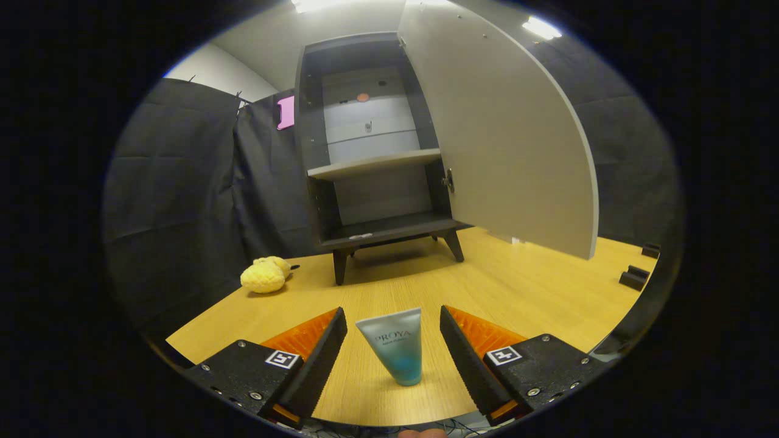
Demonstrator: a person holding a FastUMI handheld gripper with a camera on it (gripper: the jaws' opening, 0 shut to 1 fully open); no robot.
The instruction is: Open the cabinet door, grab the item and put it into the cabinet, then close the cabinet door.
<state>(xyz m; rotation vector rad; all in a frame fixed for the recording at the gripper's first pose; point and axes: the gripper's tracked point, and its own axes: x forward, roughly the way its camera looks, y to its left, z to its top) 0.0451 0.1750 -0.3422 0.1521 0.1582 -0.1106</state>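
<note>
A small pale-blue tube [394, 350] stands on its cap on the wooden table [517, 292], right between my two fingers. My gripper [393, 325] is open, with a gap on each side of the tube; neither finger touches it. Beyond the tube stands a dark cabinet [371, 158] on short legs. Its light grey door [505, 128] is swung wide open to the right. Inside, a light shelf [374, 164] divides the cabinet, and the lower compartment floor [389, 228] holds only a small pale scrap near its front edge.
A yellow plush toy [265, 275] lies on the table left of the cabinet. Two small black blocks [636, 277] sit at the table's far right edge. Black cloth walls close the booth behind and to the left.
</note>
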